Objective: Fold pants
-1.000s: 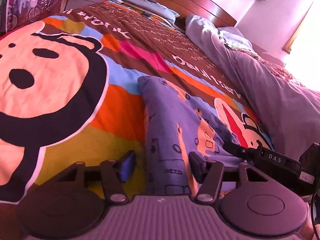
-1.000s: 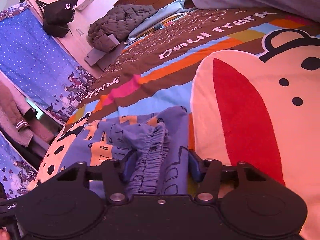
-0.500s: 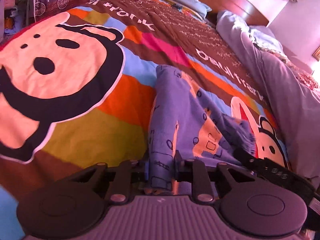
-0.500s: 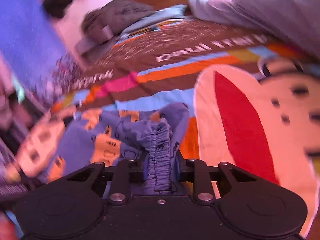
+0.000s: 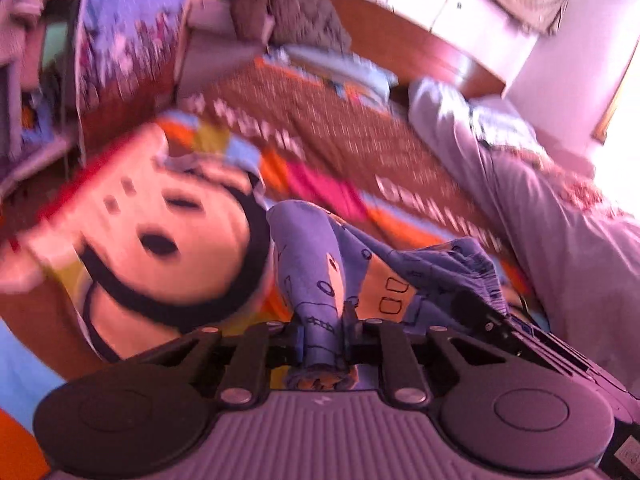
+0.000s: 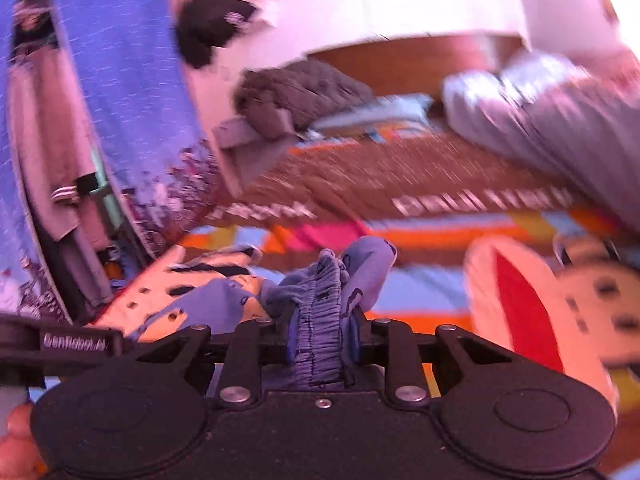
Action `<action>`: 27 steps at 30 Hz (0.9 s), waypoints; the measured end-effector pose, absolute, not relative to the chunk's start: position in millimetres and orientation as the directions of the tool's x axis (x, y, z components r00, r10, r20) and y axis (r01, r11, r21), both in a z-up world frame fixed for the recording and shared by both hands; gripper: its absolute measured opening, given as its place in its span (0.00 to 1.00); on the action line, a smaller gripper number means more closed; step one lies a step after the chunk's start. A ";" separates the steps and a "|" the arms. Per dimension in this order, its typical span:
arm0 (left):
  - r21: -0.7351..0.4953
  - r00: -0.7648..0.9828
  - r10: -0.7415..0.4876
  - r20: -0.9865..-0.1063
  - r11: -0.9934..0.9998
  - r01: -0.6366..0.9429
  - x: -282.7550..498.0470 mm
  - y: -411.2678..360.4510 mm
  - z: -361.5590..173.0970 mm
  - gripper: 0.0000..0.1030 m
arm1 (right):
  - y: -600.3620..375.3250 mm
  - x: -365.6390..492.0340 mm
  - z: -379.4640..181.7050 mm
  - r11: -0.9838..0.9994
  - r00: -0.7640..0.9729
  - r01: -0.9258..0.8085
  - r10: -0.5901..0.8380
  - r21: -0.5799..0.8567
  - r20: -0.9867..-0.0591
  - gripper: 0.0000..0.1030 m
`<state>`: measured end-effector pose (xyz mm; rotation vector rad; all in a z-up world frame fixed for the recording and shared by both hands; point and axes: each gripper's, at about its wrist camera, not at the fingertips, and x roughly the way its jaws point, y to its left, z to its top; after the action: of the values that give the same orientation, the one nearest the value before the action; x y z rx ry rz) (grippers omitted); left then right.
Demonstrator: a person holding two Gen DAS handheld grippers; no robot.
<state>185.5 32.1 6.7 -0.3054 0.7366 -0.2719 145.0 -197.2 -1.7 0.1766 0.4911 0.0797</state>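
The pants are small, blue, with orange patches and dark line drawings. They hang lifted above a bright cartoon bedspread. My left gripper is shut on a leg end of the pants. My right gripper is shut on the gathered elastic waistband; the rest of the pants trails off to its left. The right gripper's black body shows at the right of the left wrist view. Both views are blurred by motion.
A grey duvet lies along the bed's right side. A dark quilted jacket and pillows sit at the wooden headboard. A blue patterned curtain and a black bag are at the left.
Both grippers closed on the pants about half a second ago and have since lifted them off the bedspread. The views have tilted upward toward the headboard and wall.
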 end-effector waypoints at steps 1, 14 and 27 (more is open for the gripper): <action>-0.347 0.731 -0.326 -0.599 0.929 0.131 188.4 39.8 14.5 0.17 | -188.6 151.3 4.1 0.981 0.885 -0.054 0.133 0.184 -0.446 0.25; -0.275 0.640 -0.218 -0.737 0.961 0.010 236.4 114.4 -73.3 0.30 | -133.6 271.7 -82.2 0.957 0.714 -0.067 0.244 0.283 -0.656 0.33; -0.278 0.633 -0.265 -0.728 0.957 0.080 232.7 113.9 -75.3 0.46 | -156.6 258.8 -110.7 0.886 0.748 -0.092 0.363 0.455 -0.555 0.64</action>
<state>232.7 113.9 -75.3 -0.2288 0.8651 -0.1992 258.8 -156.6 -110.7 0.4203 0.6842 0.2570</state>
